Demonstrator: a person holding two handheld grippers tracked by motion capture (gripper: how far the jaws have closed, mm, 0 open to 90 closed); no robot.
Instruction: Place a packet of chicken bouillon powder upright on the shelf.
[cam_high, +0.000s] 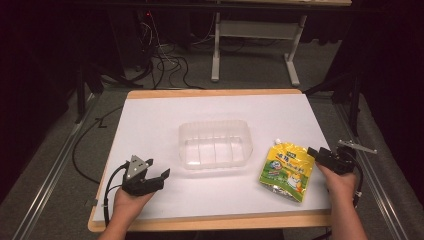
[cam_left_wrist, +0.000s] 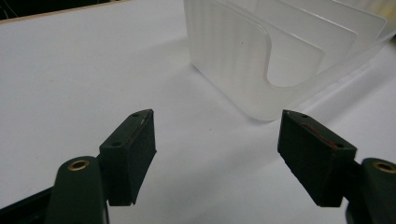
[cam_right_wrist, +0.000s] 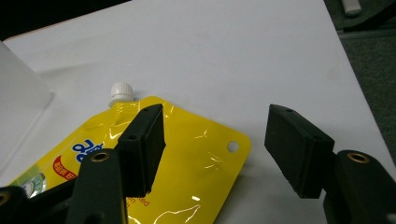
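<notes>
Here, taking the clear bin as the landmark:

Landmark: one clear bin (cam_high: 215, 144) stands near the middle of the desk (cam_high: 150, 115), open side up, thin dividers inside.

Pouch: one yellow spouted pouch (cam_high: 286, 170) lies flat on the desk to the right of the bin, just apart from its right wall, white cap (cam_right_wrist: 121, 92) pointing away from the person.

Right claw: the right claw (cam_high: 314, 152) sits beyond the pouch's far right corner as seen from the bin; its jaws stand wide, one over the pouch's top edge, the other over bare desk, pads pressing nothing.

Left claw: the left claw (cam_high: 159, 170) rests in front of the bin and to its left, jaws wide with nothing between them.

Edges and room: bare white desk lies open behind the bin and to its left; the pouch's lower corner lies near the front edge, and the right claw's hand (cam_high: 341, 186) is close to the desk's right edge.

Left claw's view adds: the bin's rounded corner (cam_left_wrist: 243, 70) and a scooped cut-out in a divider, close ahead of the jaws.

Right claw's view adds: a punched hole (cam_right_wrist: 232, 146) in the pouch's corner and a sliver of bin wall at the left.

Count: one bin, one pouch, two claws.
</notes>
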